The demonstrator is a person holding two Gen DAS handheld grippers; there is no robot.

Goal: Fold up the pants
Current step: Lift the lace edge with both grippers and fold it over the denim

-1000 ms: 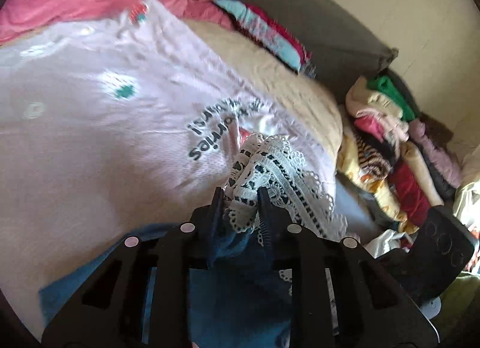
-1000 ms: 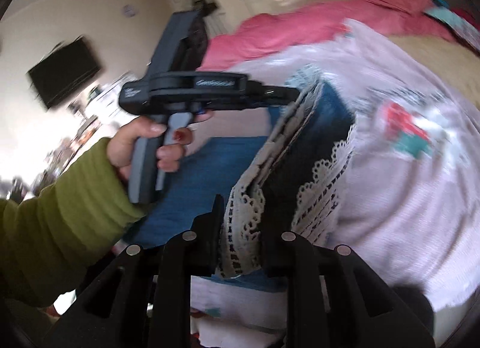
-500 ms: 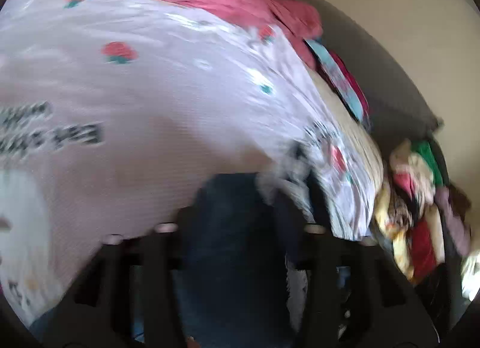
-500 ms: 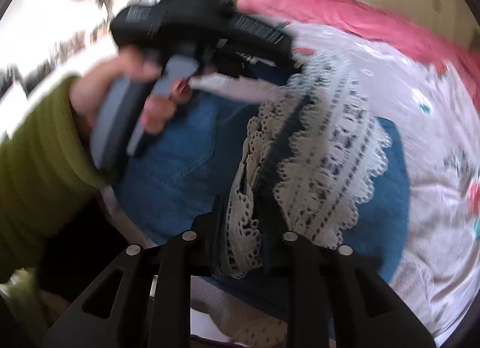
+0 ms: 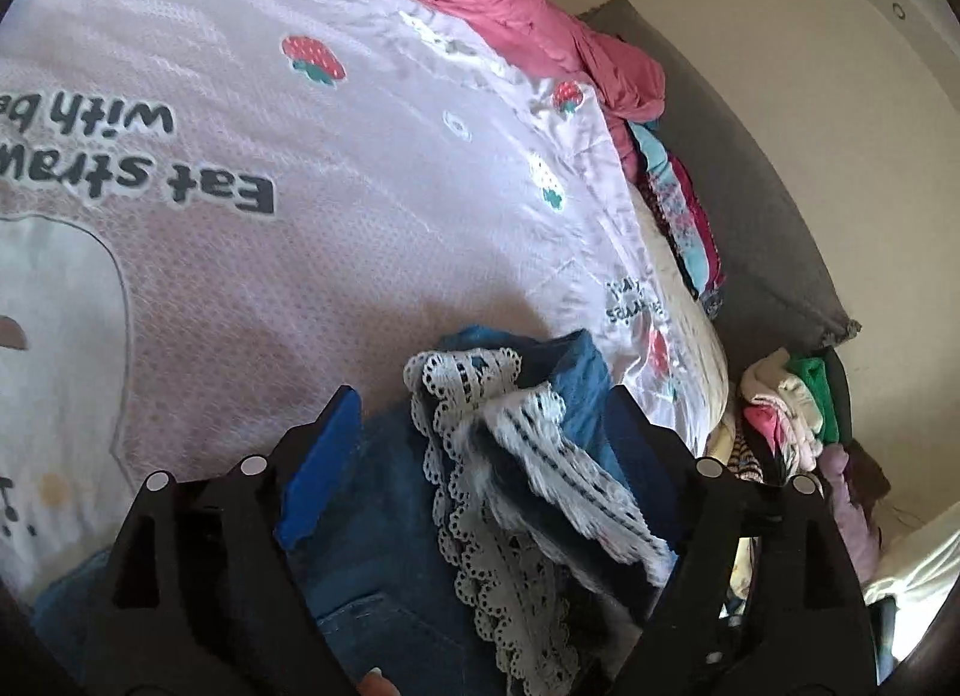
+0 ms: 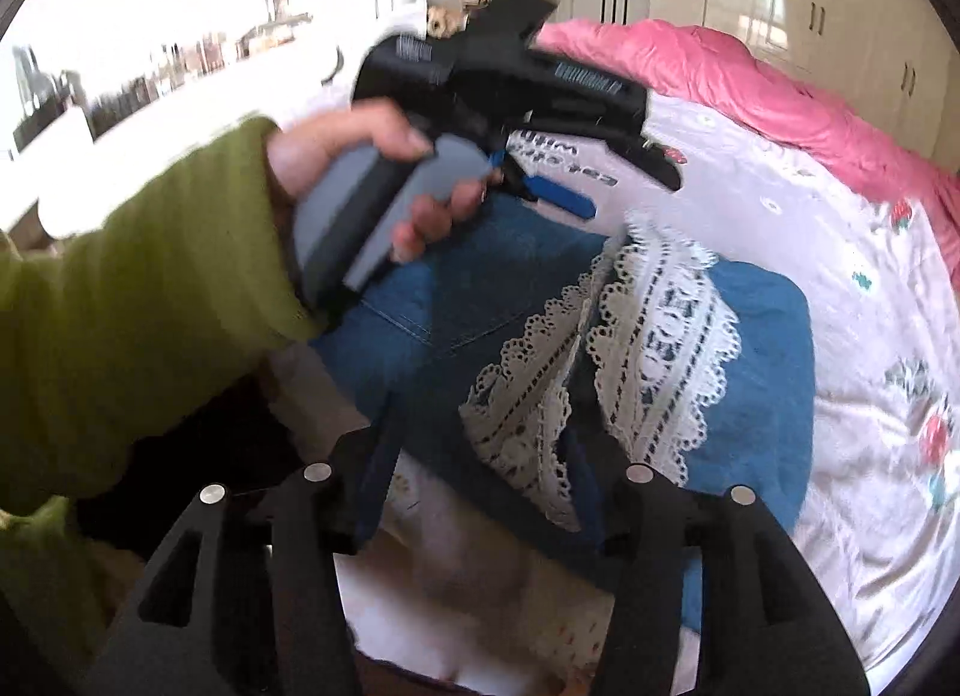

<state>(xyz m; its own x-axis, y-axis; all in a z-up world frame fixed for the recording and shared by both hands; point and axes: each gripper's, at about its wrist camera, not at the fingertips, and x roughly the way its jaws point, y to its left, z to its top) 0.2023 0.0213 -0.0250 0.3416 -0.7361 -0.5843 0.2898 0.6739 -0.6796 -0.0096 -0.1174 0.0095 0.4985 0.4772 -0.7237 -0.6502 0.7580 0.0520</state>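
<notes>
The blue denim pants (image 6: 480,300) with white lace hems (image 6: 654,336) lie folded over on the pale pink strawberry bedspread (image 6: 870,306). In the left wrist view the pants (image 5: 384,546) and lace (image 5: 516,456) lie between and below the fingers. My left gripper (image 5: 480,414) is open, jaws wide apart over the folded cloth; it also shows in the right wrist view (image 6: 630,186), held by a hand in a green sleeve. My right gripper (image 6: 480,444) is open, its jaws either side of the lace hems, holding nothing.
A pink duvet (image 5: 510,18) lies bunched at the far side of the bed. Folded clothes (image 5: 678,204) sit along the grey headboard (image 5: 768,228). A heap of clothes (image 5: 786,426) lies beside the bed. White wardrobes (image 6: 810,6) stand behind.
Both grippers were shut on the lace hems a second ago. They carried the hems over onto the pants' upper part and then opened, letting the cloth drop on the bed.
</notes>
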